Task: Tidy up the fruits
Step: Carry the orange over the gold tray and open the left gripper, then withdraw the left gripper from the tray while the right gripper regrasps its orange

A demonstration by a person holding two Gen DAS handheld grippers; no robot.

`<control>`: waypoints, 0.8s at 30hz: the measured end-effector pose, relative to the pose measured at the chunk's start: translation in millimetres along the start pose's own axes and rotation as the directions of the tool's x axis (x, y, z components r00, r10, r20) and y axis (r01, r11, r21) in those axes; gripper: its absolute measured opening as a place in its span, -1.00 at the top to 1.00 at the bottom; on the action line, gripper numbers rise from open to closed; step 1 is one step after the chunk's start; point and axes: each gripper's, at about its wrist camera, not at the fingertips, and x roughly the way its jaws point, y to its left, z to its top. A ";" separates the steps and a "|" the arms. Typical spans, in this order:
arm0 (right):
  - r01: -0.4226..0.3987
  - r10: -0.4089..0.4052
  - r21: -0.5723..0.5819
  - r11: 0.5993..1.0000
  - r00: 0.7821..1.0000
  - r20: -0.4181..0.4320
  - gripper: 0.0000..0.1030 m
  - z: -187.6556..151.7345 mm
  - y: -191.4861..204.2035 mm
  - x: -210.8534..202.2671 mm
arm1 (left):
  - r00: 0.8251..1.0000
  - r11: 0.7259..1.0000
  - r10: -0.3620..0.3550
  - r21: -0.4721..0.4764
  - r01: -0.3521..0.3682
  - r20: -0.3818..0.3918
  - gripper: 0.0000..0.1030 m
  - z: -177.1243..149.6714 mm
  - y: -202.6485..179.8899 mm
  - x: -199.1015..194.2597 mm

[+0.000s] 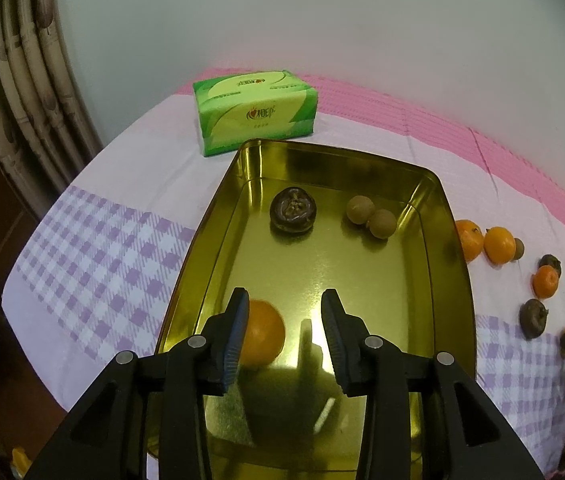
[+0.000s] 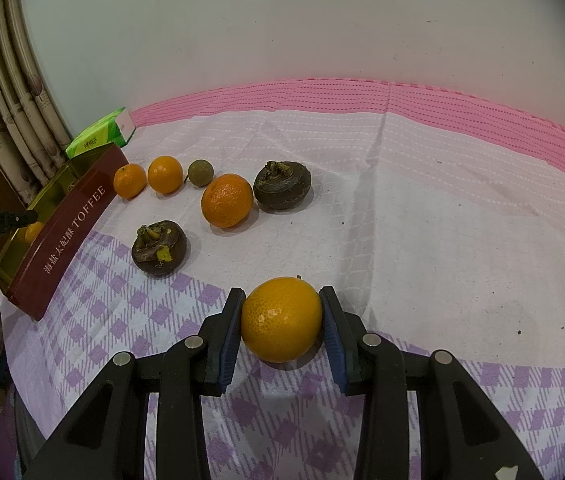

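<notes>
Left wrist view: the left gripper hung over the near end of the gold tin, its jaws apart with nothing between them; an orange lay on the tin floor just behind the left finger, not pinched.
Right wrist view: the right gripper was closed on a second orange, both pads pressing its sides, low over the checked cloth well to the right of the tin.
Already in the tin: the loose orange at the near end, a dark purple fruit and two small brown fruits at the far end.
Left outside the tin: two small oranges and a small brown fruit just beside its right wall, a bigger orange and a dark fruit further right, touching each other, and another dark fruit nearer the tin.
Progress: by my reckoning under halfway, with six fruits plus the held one outstanding.
Around: a green tissue box stood just behind the tin, clear of the work.
In the way: the tin's raised red wall faced the right gripper, and the left gripper occupied the near end, so the held orange would likely need lifting over the wall.
</notes>
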 end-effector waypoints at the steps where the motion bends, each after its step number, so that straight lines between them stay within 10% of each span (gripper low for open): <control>1: 0.001 -0.001 -0.001 1.000 1.000 0.001 0.31 -0.1 0.7 0.5 | 1.000 1.000 0.002 0.002 -0.002 0.001 0.23 0.1 -0.5 -0.7; 24: -0.008 0.008 0.001 1.000 1.000 -0.015 0.44 -2.2 17.0 -18.9 | 1.000 0.999 0.009 -0.032 -0.009 0.009 -0.09 0.0 3.5 -18.1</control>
